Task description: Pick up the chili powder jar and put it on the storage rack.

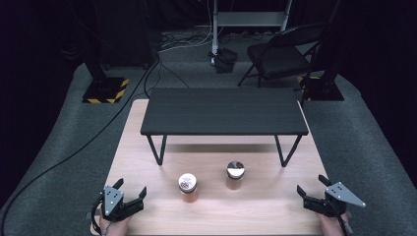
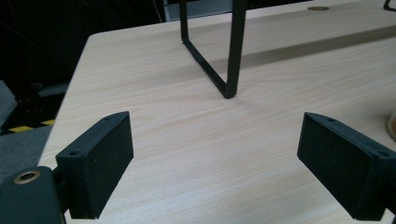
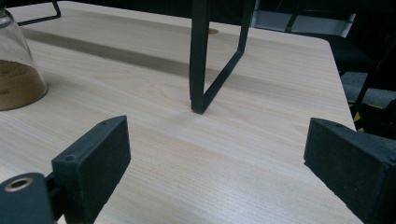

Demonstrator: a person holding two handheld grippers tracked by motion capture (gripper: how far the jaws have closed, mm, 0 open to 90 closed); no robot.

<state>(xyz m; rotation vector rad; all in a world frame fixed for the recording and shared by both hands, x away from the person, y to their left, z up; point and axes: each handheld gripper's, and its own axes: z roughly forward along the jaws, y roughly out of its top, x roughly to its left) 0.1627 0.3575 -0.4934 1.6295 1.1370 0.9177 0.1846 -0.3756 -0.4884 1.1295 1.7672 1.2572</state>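
Two small glass spice jars stand on the light wooden table (image 1: 147,147). The left jar (image 1: 187,187) has a perforated shaker top and brown powder inside. A plain silver lid caps the right jar (image 1: 235,175), whose brown-filled base (image 3: 16,74) appears at the left of the right gripper view. My left gripper (image 1: 131,190) rests near the table's front left corner, jaws wide apart over bare wood (image 2: 215,154). At the front right corner my right gripper (image 1: 312,185) is likewise open with nothing between its pads (image 3: 93,163).
A low black shelf (image 1: 223,111) on thin metal legs (image 2: 233,51) (image 3: 198,60) spans the far half of the table. Beyond the table stand a black folding chair (image 1: 280,54) and stands with yellow-black bases (image 1: 104,91); cables lie across the grey floor.
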